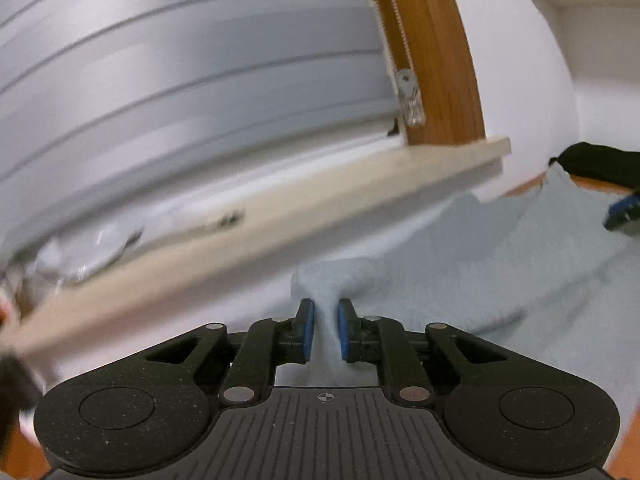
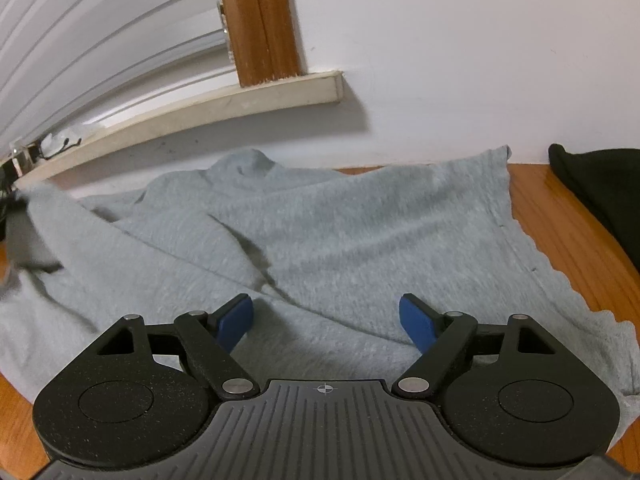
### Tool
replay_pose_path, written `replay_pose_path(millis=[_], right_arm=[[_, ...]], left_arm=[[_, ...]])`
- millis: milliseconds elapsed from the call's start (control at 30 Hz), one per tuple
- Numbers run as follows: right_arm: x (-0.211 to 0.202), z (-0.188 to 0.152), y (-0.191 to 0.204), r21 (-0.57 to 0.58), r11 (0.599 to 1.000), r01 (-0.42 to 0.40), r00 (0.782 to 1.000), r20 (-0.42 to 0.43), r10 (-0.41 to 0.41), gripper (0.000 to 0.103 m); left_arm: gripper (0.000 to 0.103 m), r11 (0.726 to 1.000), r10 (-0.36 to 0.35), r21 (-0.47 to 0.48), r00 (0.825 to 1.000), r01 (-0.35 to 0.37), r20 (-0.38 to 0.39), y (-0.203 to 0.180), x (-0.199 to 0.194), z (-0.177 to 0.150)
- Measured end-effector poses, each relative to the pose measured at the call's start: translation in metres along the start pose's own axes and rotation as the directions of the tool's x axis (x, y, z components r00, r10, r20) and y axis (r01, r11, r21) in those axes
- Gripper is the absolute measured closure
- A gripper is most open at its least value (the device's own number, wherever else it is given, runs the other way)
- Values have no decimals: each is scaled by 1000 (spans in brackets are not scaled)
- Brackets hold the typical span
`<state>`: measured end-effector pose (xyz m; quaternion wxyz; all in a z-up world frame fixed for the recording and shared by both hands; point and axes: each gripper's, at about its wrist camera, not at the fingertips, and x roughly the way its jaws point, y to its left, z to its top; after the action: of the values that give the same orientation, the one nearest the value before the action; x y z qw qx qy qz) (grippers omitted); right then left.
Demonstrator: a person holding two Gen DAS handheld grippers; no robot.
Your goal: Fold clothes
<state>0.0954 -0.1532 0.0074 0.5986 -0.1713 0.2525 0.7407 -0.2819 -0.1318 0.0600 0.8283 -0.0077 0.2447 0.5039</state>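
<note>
A light blue-grey garment (image 2: 360, 232) lies spread on the wooden table (image 2: 560, 216), one sleeve folded across its body. In the left wrist view my left gripper (image 1: 325, 320) is shut on a pinched bunch of that same garment (image 1: 460, 252), lifting it off the table. My right gripper (image 2: 326, 316) hovers low over the garment's near part, open, with nothing between its blue pads (image 2: 236, 320). The lifted edge and part of the left gripper show blurred at the far left of the right wrist view. The right gripper's blue tip (image 1: 624, 212) shows at the right edge of the left wrist view.
A dark garment (image 2: 600, 196) lies at the table's back right corner. Behind the table are a white wall, a cream window sill (image 2: 200, 116), a wooden window frame (image 2: 264, 20) and white blinds. Small items (image 2: 60, 144) sit on the sill at the left.
</note>
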Motion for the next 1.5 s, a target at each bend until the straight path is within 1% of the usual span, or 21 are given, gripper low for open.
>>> replay_pose_path(millis=[67, 133, 267, 333, 433, 500, 567, 600, 633, 767, 900, 967, 1033, 1133, 1233, 1367, 1433, 1467, 1500], right_arm=[[1, 0, 0, -1, 1000, -2, 1000, -5, 2, 24], [1, 0, 1, -6, 1000, 2, 1000, -7, -2, 24], [1, 0, 3, -13, 1000, 11, 1000, -9, -11, 24], [1, 0, 3, -16, 1000, 15, 1000, -9, -15, 24], [-1, -1, 7, -31, 999, 22, 1000, 6, -22, 24], [-2, -1, 15, -69, 997, 31, 999, 29, -29, 25], [-2, 2, 27, -99, 995, 12, 999, 41, -8, 28], [-2, 5, 34, -114, 993, -6, 999, 45, 11, 32], [0, 9, 44, -130, 991, -33, 998, 48, 39, 33], [20, 34, 99, -209, 970, -124, 989, 57, 139, 34], [55, 60, 171, -274, 930, -245, 965, 22, 261, 33], [74, 73, 205, -276, 907, -320, 944, -10, 330, 33], [91, 85, 234, -255, 884, -392, 917, -36, 396, 33], [112, 97, 269, -220, 856, -469, 882, -70, 465, 33], [130, 101, 291, -193, 843, -503, 864, -115, 489, 33], [138, 98, 302, -174, 830, -529, 847, -163, 506, 33], [138, 97, 301, -152, 825, -545, 836, -176, 520, 33], [138, 96, 301, -139, 820, -556, 828, -185, 530, 33], [138, 95, 301, -125, 811, -572, 815, -200, 544, 33]], left_arm=[[89, 999, -11, -32, 1000, 10, -10, 2, -16, -14], [89, 999, -14, -51, 1000, 14, -13, 9, -31, -21], [89, 999, 5, -51, 1000, -5, 0, 14, -46, -16], [89, 998, -5, -60, 1000, 7, 17, 16, -49, -9], [89, 998, -13, -66, 1000, 15, 27, 15, -45, 0], [89, 997, -25, -74, 1000, 26, 19, 13, -38, 3], [89, 995, -45, -84, 999, 45, 4, 11, -30, 3], [89, 994, -57, -90, 998, 56, -6, 10, -25, 2], [89, 994, -62, -92, 998, 60, -18, 8, -21, 0], [89, 991, -83, -106, 995, 77, -59, 4, -6, -12], [89, 988, -98, -130, 993, 88, -72, 5, -1, -25], [89, 986, -103, -142, 992, 92, -72, 6, -1, -29], [89, 983, -108, -155, 992, 96, -71, 7, 0, -33], [89, 981, -115, -165, 991, 102, -69, 7, 1, -36], [89, 978, -121, -177, 990, 108, -67, 6, 1, -39], [89, 977, -126, -184, 990, 112, -69, 8, 1, -40], [89, 976, -127, -188, 989, 112, -69, 9, 1, -42], [89, 975, -127, -190, 989, 112, -69, 9, 0, -42], [89, 975, -128, -192, 989, 112, -69, 10, 0, -43]])
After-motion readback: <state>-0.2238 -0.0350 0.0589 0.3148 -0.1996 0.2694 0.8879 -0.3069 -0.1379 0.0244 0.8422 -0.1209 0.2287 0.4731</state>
